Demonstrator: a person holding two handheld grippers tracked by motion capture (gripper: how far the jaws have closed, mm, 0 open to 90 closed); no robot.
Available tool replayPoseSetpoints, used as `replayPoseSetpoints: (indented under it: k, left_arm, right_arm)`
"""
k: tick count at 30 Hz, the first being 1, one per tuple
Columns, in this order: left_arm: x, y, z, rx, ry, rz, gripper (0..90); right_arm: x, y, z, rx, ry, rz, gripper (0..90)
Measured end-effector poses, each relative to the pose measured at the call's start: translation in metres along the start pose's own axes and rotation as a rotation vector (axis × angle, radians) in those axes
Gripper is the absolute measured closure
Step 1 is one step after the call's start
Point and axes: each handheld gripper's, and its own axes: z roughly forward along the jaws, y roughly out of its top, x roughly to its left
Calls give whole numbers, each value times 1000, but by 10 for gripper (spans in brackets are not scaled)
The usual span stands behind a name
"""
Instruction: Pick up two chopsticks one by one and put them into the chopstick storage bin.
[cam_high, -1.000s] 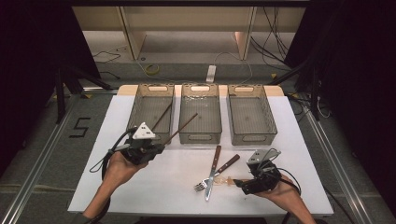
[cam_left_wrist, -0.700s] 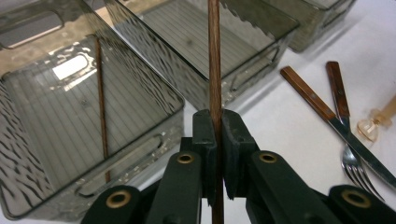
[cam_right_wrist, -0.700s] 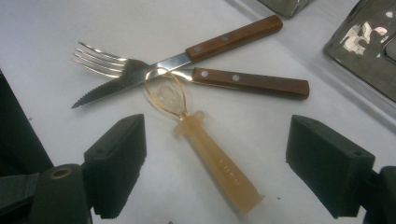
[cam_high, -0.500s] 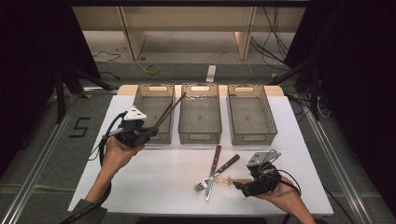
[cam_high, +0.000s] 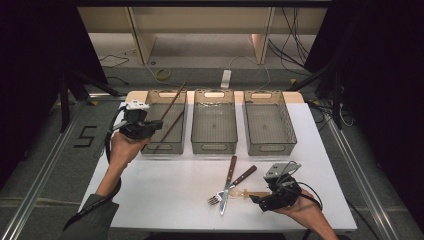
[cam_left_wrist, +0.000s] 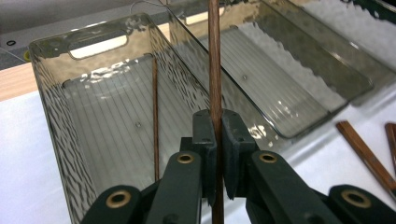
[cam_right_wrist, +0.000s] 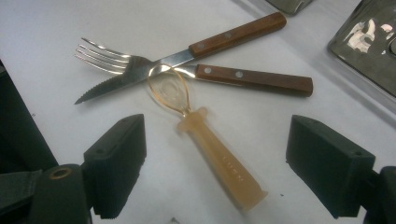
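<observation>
While clamped tight, the left gripper (cam_left_wrist: 215, 140) holds a chopstick (cam_left_wrist: 215, 60) over the left bin (cam_left_wrist: 51, 107).
Right gripper (cam_right_wrist: 215, 163) gapes wide around a spoon (cam_right_wrist: 210, 149), untouched.

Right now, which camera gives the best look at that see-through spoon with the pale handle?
The right gripper view: the spoon lies close up between the open jaws, its clear bowl resting on the fork and knife. In the high view it is a small pale streak beside the right gripper.
</observation>
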Motion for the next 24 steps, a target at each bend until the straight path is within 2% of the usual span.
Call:
replayPoseSetpoints:
  k: [6,11,12,14,16,22,24]
  left_arm:
    - [10,10,11,26,37,-17,848]
    - [18,14,25,71,80,5,848]
    - [20,14,28,67,86,-2,848]
    - [22,15,32,76,83,5,848]
    - [25,15,37,88,100,9,848]
    - [35,14,45,92,101,-14,847]
    - [37,14,48,93,107,-10,847]
  right_arm:
    - [0,0,-1,-3,3,4,209]
    - [0,0,0,2,6,2,208]
    - [0,0,0,1,6,1,208]
    - [1,0,0,1,8,2,208]
    - [0,0,0,1,7,1,208]
    - [0,-1,0,1,8,1,208]
    - [0,0,0,2,8,-1,209]
